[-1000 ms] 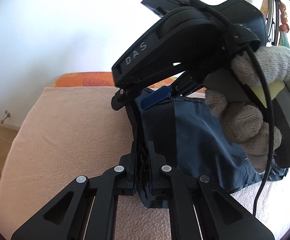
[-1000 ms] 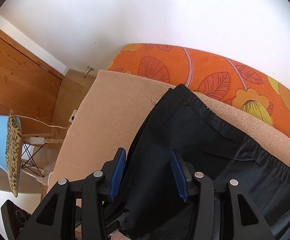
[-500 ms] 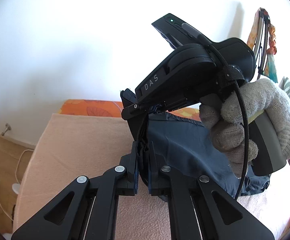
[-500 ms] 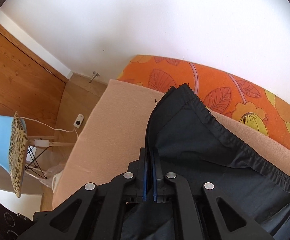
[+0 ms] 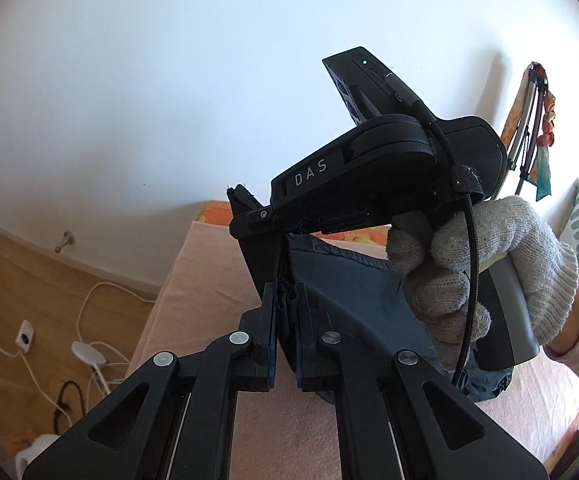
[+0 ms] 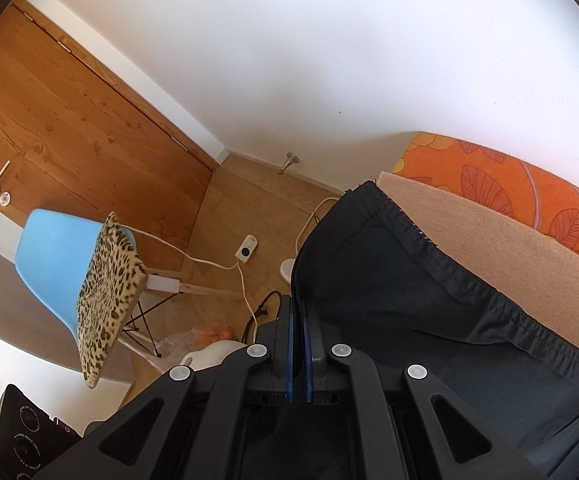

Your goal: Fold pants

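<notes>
Fingers: both pairs were clamped on dark cloth. The left gripper (image 5: 285, 308) pinched a bunched edge of the pants (image 5: 353, 292); the right gripper (image 6: 298, 332) gripped a flatter edge of them just ahead of its blue pads.

Right hand: the gloved hand (image 5: 485, 264) held the right tool directly above and beyond the left one, so the two grips sat close together on the same end of the garment.

Pants, position: they hung lifted at the held end, while the rest trailed down onto the peach blanket (image 5: 209, 280) covering the bed.

Pants, heading: from the right wrist camera the stitched edge (image 6: 449, 268) ran from the raised corner at upper centre down to the right. The long axis appeared to run away from the grippers along the bed, roughly beside the orange floral cover (image 6: 529, 192). Whether the held end was waistband or hem could not be told.

Doing it well: by the look of it, this was the carry-over of a fold. Both grips should travel together, level, with the edge kept taut between them so the layers land square.

Beyond: wooden floor (image 6: 225, 208), cables and a blue chair (image 6: 53, 260) lay past the bed's end.
</notes>
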Tool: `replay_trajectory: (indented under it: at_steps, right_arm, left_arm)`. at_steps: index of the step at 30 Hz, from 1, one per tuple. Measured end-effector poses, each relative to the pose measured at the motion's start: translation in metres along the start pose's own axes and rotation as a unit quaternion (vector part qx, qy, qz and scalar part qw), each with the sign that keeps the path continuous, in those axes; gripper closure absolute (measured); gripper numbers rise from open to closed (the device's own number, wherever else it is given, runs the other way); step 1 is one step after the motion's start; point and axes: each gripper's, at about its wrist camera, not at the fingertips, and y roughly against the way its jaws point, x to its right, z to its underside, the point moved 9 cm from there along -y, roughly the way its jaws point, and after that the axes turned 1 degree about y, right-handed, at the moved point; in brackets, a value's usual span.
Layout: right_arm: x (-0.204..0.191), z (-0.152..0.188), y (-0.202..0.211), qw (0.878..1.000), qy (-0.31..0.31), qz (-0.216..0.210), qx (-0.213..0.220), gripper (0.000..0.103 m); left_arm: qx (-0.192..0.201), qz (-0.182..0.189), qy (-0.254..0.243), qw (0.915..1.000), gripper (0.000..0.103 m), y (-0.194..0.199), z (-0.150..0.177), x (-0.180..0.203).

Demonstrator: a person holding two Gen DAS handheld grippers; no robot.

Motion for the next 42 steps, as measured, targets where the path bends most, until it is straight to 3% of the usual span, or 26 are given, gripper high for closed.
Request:
replay_trajectory:
  at_steps: [4, 8, 20, 32, 38, 42]
  right_arm:
    - [-0.005, 0.005, 0.025, 1.0, 0.012, -0.015, 0.008, 0.102]
    - [-0.001, 0.004, 0.069, 0.999, 0.03, 0.0, 0.023, 0.102]
    - [0.07, 0.029, 0.224, 0.988, 0.062, 0.113, 0.081, 0.102]
    - [0.216, 0.117, 0.32, 0.971, 0.034, 0.221, 0.086, 0.102]
    - [0.301, 0.167, 0.337, 0.969, -0.008, 0.236, 0.075, 0.102]
    - [0.349, 0.188, 0.342, 0.967, -0.034, 0.241, 0.069, 0.102]
  left_arm:
    - [0.004, 0.02, -0.027, 0.9994, 0.098, -0.001, -0.008, 0.041]
    - [0.004, 0.051, -0.064, 0.9966, 0.098, -0.003, -0.017, 0.089]
    - [-0.017, 0.148, -0.129, 0.9804, 0.098, -0.019, -0.034, 0.248]
    - [-0.085, 0.238, -0.175, 0.9515, 0.098, -0.089, 0.026, 0.401]
    - [-0.128, 0.259, -0.198, 0.9366, 0.098, -0.136, 0.072, 0.452]
    - [-0.143, 0.268, -0.199, 0.932, 0.098, -0.154, 0.095, 0.473]
